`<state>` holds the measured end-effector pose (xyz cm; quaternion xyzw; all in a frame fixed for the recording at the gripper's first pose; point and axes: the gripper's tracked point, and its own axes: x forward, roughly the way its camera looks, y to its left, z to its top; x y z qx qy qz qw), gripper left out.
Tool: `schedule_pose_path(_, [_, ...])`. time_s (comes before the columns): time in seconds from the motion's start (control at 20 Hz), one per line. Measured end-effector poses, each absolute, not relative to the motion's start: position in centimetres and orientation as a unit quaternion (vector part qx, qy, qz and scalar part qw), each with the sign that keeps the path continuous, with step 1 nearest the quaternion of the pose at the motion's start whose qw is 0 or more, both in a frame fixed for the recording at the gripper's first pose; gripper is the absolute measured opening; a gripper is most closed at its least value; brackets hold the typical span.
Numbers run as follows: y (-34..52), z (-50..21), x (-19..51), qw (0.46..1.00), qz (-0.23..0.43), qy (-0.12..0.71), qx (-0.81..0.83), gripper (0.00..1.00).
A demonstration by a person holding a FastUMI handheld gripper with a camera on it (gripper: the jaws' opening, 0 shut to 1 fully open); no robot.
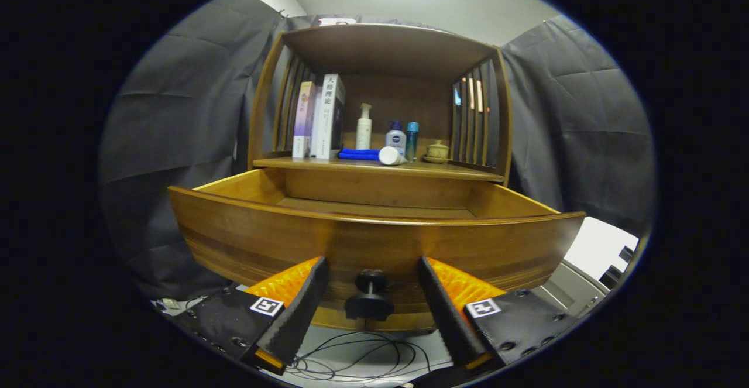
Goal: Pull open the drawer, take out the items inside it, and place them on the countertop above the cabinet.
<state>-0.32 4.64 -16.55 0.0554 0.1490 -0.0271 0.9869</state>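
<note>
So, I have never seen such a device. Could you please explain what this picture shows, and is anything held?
The camera rides on a handheld two-finger gripper and looks forward along its fingers. They stand open, one on each side of the black knob of a wooden drawer, and hold nothing. The drawer is pulled open; its front hides most of the inside. On the countertop above it stand books, bottles, a blue cloth and a small lidded cup.

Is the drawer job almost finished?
Not yet. The drawer is already pulled open. The gripper is open, its fingers either side of the knob without touching it. From here the drawer's contents cannot be seen, so lifting anything out onto the countertop is still left.
</note>
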Motion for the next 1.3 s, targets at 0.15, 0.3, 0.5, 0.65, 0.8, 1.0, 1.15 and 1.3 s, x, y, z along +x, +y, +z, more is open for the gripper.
schedule_pose_path(0.15, [4.7,-16.5,-0.2,0.988,-0.027,0.144,0.051,0.96])
schedule_pose_path(0.3, [4.6,-16.6,0.2,0.987,-0.022,0.146,0.058,0.97])
schedule_pose_path(0.5, [4.0,-16.8,2.1,0.988,-0.012,0.14,0.066,0.98])
schedule_pose_path(0.65, [4.0,-16.7,3.2,0.987,-0.014,0.144,0.064,0.97])
schedule_pose_path(0.8, [4.0,-16.8,5.0,0.986,-0.013,0.15,0.069,0.97])
schedule_pose_path(1.0, [4.0,-16.8,7.8,0.985,-0.014,0.153,0.074,0.97])
schedule_pose_path(1.15, [3.8,-16.6,9.3,0.986,-0.017,0.145,0.08,0.97])
schedule_pose_path(1.3, [3.9,-16.9,10.0,0.986,-0.019,0.144,0.079,0.97])
